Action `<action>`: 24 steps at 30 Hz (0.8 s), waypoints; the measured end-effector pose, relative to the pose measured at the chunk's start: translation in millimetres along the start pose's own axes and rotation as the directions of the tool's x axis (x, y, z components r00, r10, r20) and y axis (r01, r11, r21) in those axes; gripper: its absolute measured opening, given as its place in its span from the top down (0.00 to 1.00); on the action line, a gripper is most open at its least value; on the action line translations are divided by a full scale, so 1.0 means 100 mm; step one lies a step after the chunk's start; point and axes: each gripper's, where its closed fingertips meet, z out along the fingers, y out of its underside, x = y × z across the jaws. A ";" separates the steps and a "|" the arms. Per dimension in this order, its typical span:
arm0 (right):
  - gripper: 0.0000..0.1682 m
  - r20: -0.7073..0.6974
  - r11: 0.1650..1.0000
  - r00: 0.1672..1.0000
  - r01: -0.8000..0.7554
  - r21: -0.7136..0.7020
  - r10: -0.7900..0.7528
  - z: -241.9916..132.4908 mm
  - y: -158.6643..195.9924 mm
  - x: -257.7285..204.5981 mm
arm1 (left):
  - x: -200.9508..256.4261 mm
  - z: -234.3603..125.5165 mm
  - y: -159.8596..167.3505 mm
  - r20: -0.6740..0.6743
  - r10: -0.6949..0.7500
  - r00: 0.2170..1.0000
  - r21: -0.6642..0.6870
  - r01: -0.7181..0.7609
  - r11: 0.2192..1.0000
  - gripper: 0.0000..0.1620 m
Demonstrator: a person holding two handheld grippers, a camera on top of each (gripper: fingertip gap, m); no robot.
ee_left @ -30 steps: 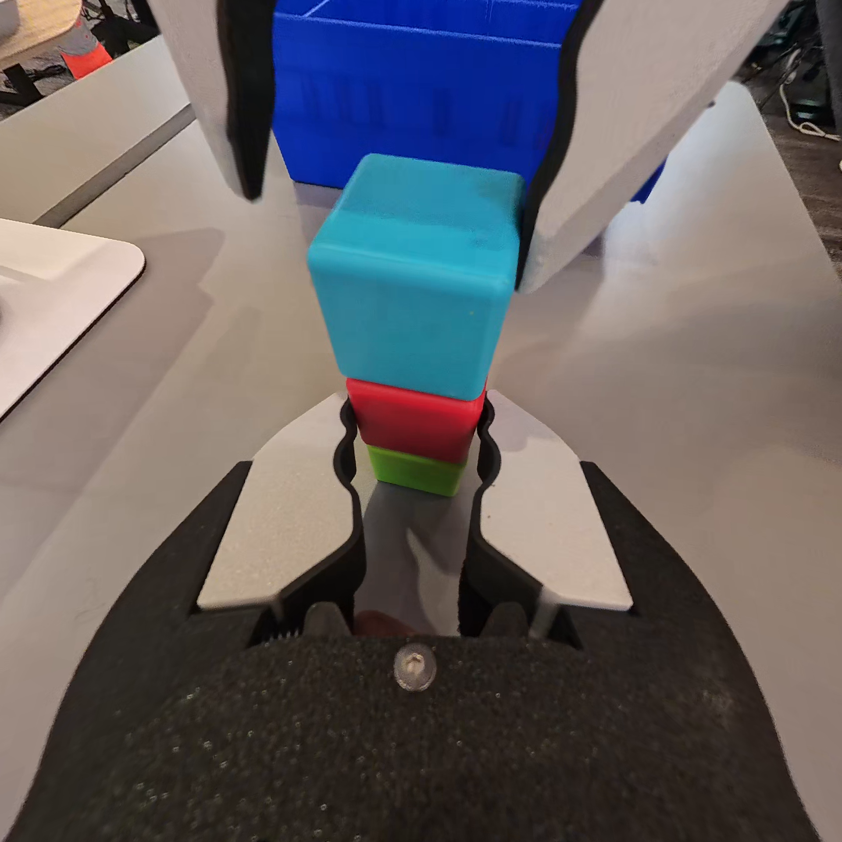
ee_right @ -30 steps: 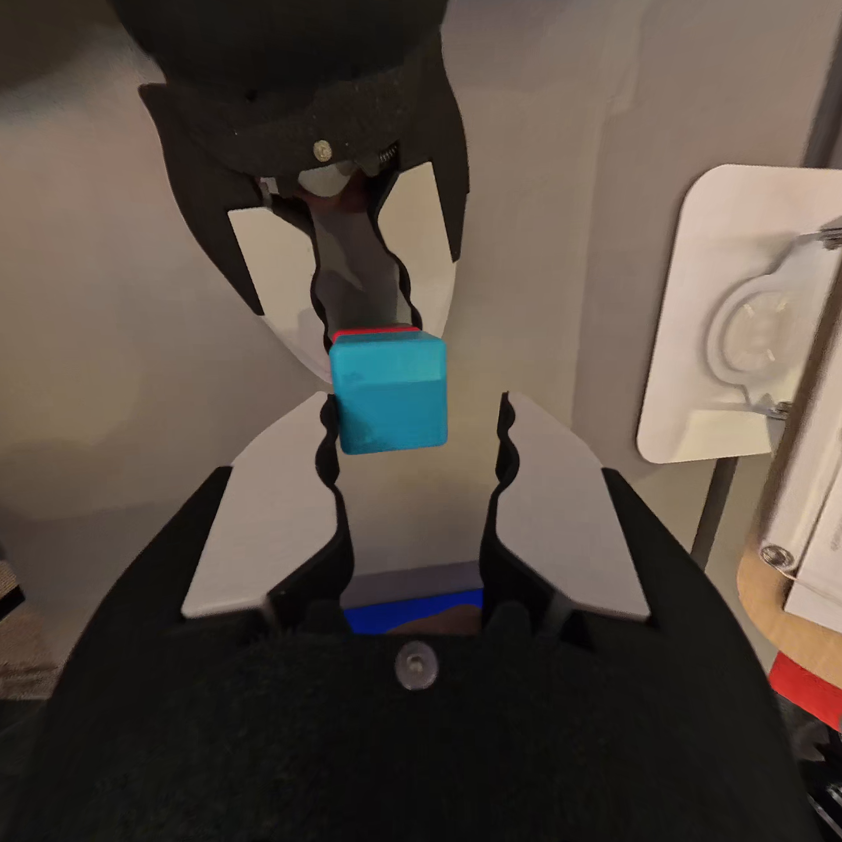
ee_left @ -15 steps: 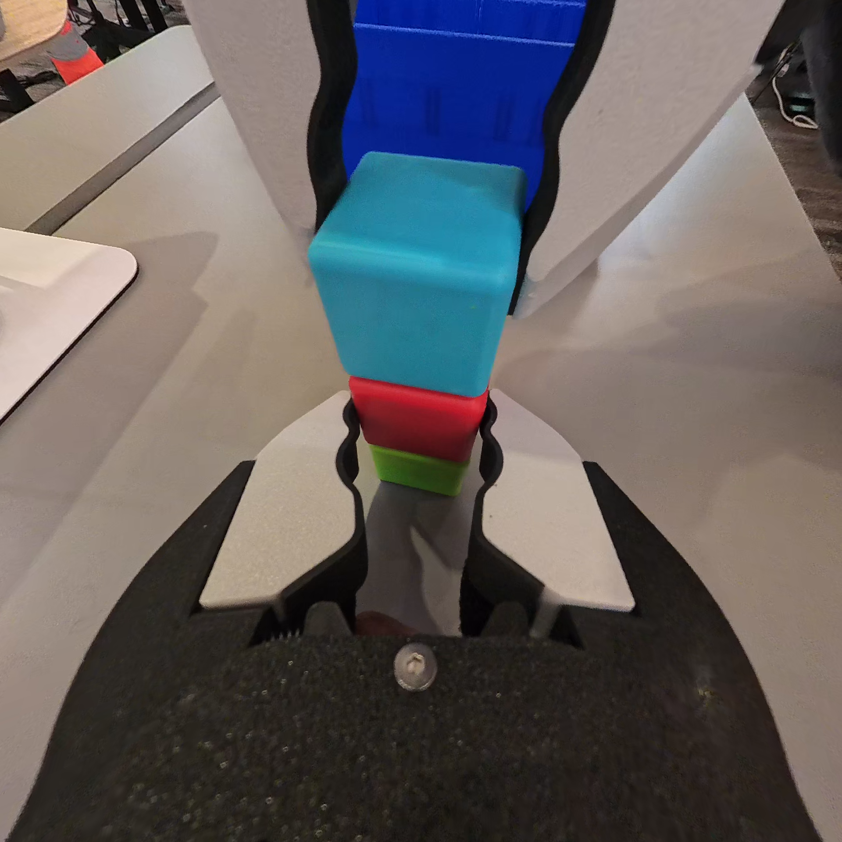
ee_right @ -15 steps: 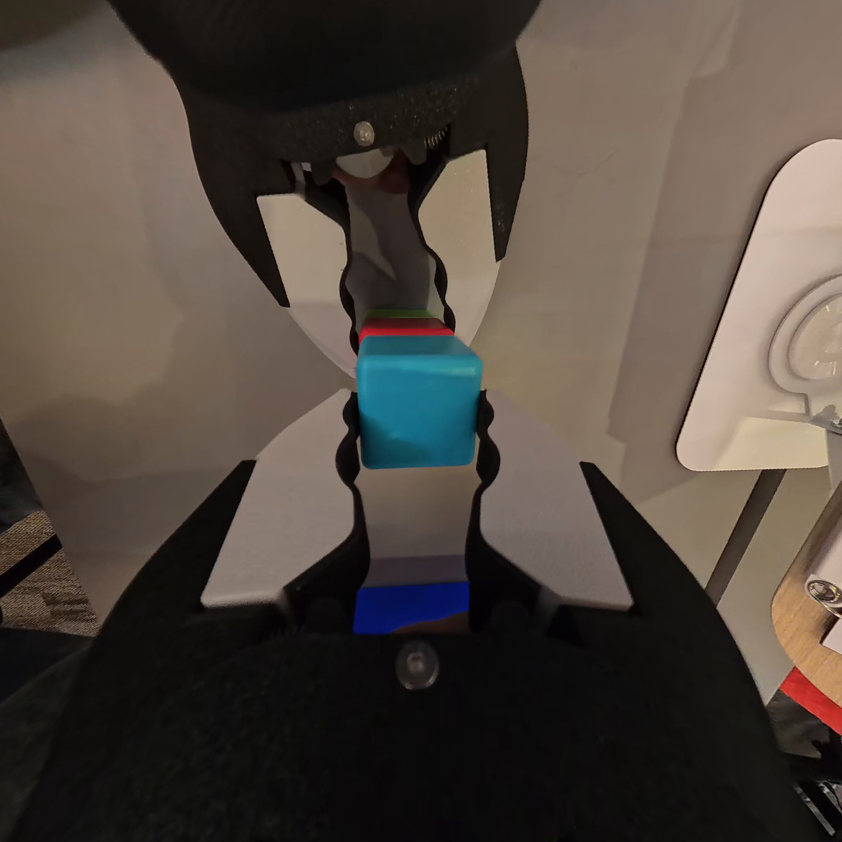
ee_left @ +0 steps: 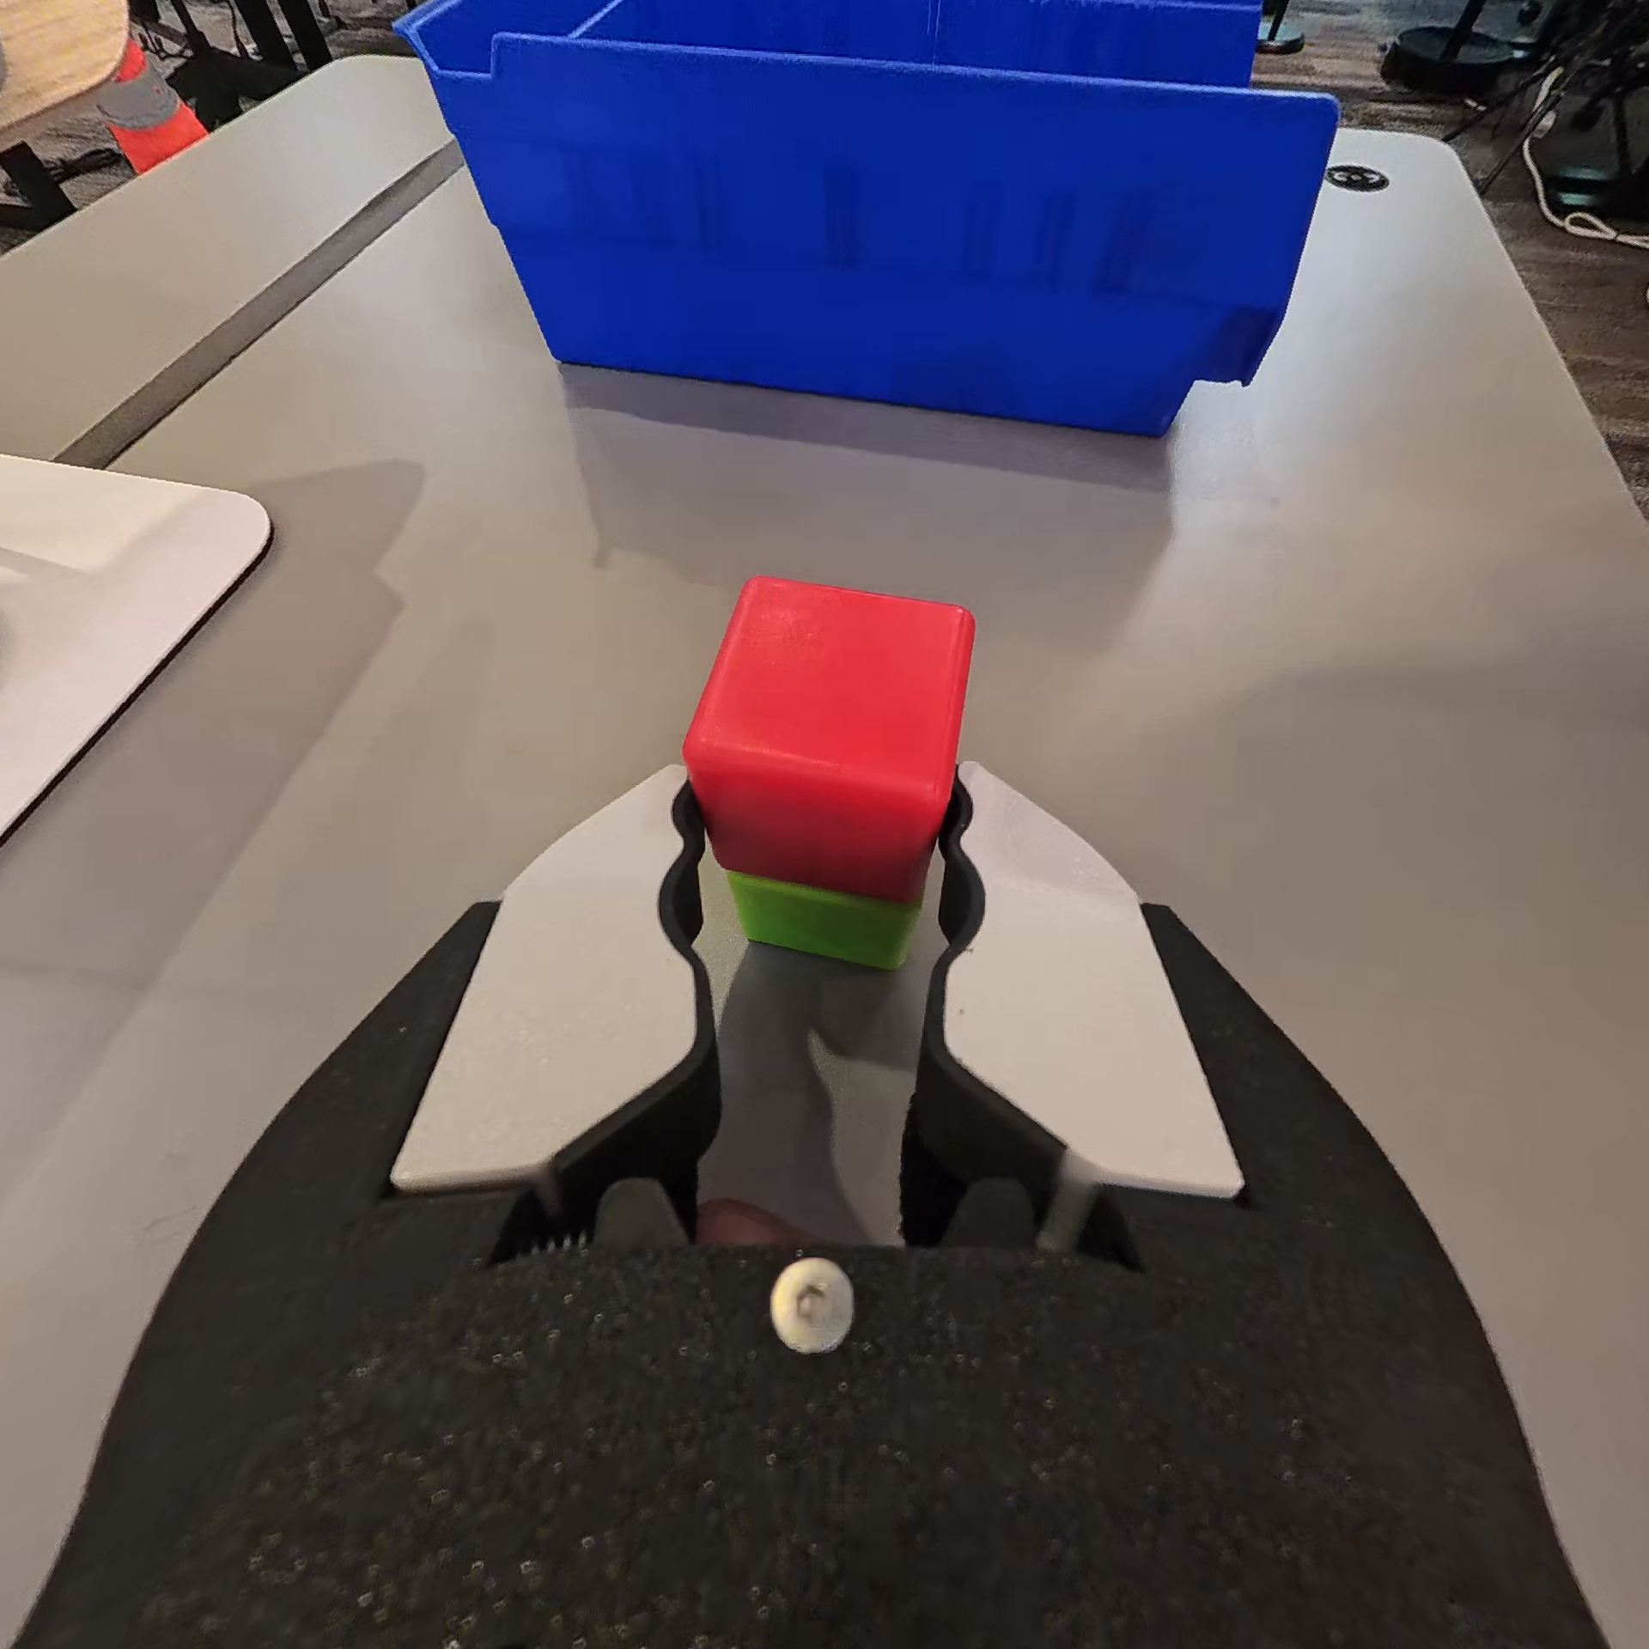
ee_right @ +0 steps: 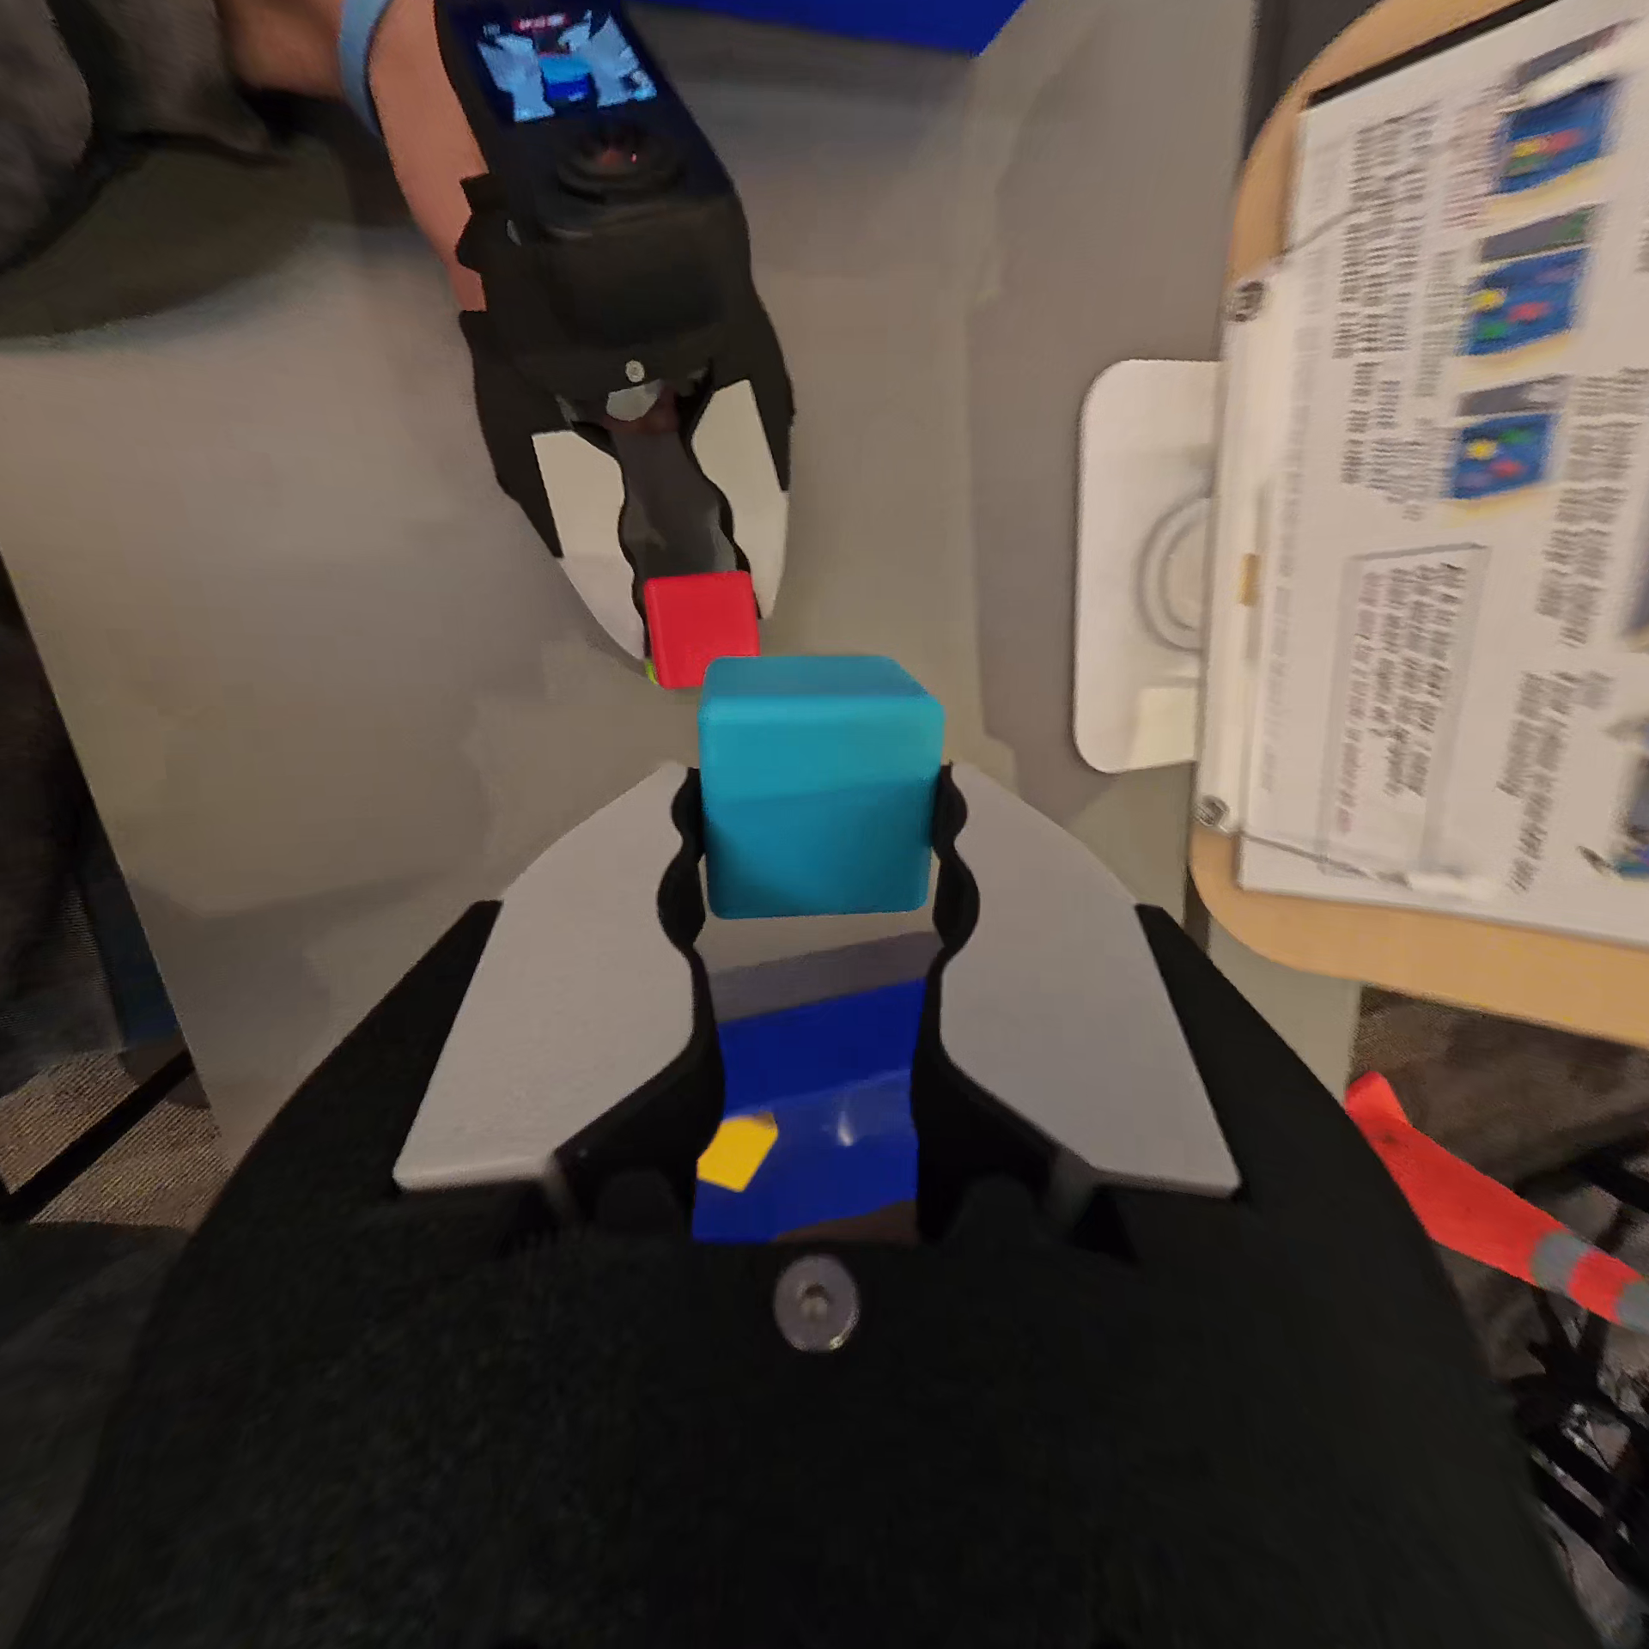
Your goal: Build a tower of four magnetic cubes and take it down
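Right gripper point(ee_right: 816, 825) pinches the teal cube point(ee_right: 816, 785) between its fingertips, one on each side face, and holds it in the air, clear of the stack. Below it, through the gap in the fingers, the blue bin point(ee_right: 807, 1106) shows with a yellow cube point(ee_right: 736, 1160) lying inside. Left gripper point(ee_left: 821, 830) is pressed against the sides of the red cube point(ee_left: 825, 732), which sits on the green cube point(ee_left: 821, 919); the green cube stands on the grey table point(ee_left: 1249, 714), in front of the bin. From the right wrist view the red cube lies just beyond the teal one, apart from it. Judgement: take-down phase is in hand, with the top of the tower off and the left gripper steadying what remains. Next move likely calls for carrying the teal cube over the bin and releasing it near the yellow one, then coming back for the red cube. Red and green will probably cling together, so the lower cube needs holding down during the pull.
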 end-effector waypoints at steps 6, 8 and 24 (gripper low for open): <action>0.71 -0.157 0.997 0.985 -0.071 0.007 0.071 -0.70 0.42 0.10 | 0.00 0.00 0.00 0.010 0.006 1.000 -0.001 -0.006 1.000 0.69; 0.71 -0.214 0.989 0.967 -0.145 -0.035 0.134 -0.82 0.79 0.18 | 0.00 0.00 0.00 0.011 0.007 1.000 -0.001 -0.007 1.000 0.69; 0.71 -0.176 0.681 0.715 -0.699 -0.217 0.677 0.22 3.53 -0.25 | 0.01 -0.01 0.00 0.005 0.009 1.000 -0.004 -0.009 1.000 0.69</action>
